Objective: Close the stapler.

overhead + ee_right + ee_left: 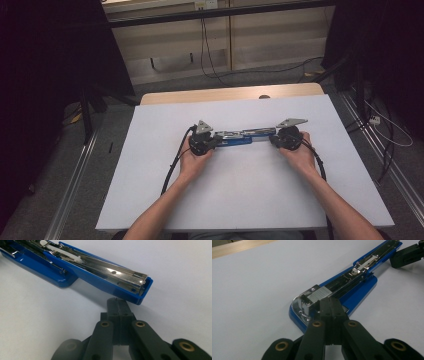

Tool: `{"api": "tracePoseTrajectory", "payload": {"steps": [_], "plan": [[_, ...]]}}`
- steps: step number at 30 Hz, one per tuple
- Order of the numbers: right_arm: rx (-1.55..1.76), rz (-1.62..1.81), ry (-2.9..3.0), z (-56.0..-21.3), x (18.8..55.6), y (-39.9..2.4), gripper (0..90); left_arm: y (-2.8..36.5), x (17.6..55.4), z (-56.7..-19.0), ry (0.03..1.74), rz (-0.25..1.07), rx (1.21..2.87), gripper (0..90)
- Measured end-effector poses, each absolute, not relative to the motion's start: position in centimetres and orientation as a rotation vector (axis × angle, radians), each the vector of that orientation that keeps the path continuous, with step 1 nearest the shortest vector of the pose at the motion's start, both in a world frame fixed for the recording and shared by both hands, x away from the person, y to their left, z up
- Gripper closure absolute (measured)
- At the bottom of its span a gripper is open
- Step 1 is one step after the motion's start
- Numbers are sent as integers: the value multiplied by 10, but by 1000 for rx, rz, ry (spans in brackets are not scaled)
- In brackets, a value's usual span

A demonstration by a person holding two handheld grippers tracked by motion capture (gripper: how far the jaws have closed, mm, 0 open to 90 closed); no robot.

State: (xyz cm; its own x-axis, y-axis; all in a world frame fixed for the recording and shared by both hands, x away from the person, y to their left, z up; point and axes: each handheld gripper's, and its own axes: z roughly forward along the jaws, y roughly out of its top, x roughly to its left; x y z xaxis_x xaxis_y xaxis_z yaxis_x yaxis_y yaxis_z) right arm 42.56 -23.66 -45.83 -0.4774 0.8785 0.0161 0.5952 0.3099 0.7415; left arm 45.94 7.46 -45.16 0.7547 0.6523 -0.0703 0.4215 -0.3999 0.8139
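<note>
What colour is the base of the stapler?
Blue; the stapler base shows best in the left gripper view.

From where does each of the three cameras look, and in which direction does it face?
High view: above the person's side, facing forward and down on the table; both forearms, the left gripper and the right gripper show.
Left gripper view: on the left gripper, along its shut jaws at the metal end of the opened stapler.
Right gripper view: on the right gripper, along its shut jaws toward the stapler's other end.
Shared: all three show the stapler; the left gripper view also shows the right gripper.
</note>
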Motion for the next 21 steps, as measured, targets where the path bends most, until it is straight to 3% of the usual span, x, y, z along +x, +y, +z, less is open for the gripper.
{"api": "tracePoseTrajectory", "payload": {"steps": [21], "plan": [[1312,1008,2183,-460,428,-237,900,73,459,-452,799,329,2046,900]]}}
